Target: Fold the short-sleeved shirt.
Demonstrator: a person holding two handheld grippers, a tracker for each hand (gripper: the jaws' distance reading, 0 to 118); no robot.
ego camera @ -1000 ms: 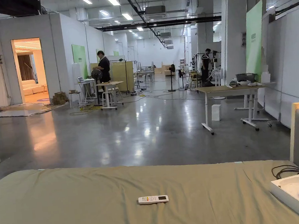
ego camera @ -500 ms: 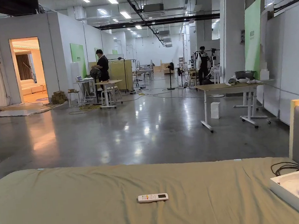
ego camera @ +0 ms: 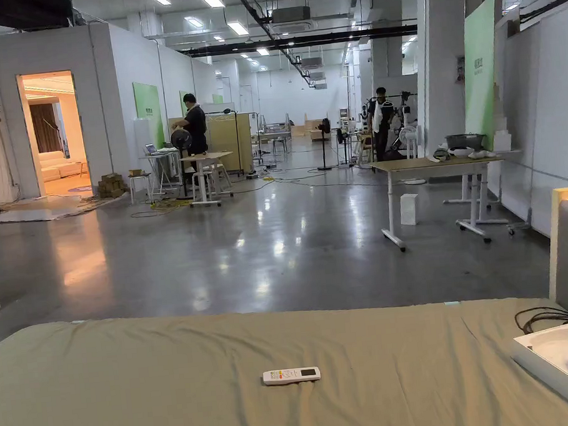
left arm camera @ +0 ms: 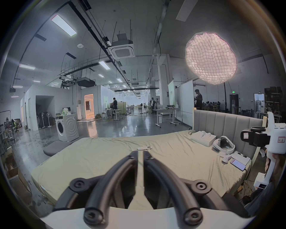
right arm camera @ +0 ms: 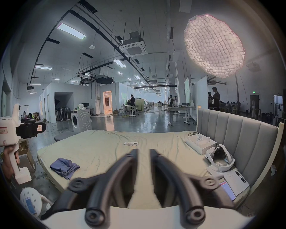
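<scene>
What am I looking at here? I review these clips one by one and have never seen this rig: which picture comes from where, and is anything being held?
No robot: a person carries a hand-held gripper in each hand. The head view looks across an olive-green sheeted bed with a slim white remote control on it. The other two pictures come from cameras riding on the tools. The left hand-held gripper has its black jaws nearly together on nothing; the right hand-held gripper has a small gap, also empty. The crumpled blue short-sleeved shirt lies untouched near the bed's corner. By the grey headboard sit a white box and a white headset.
</scene>
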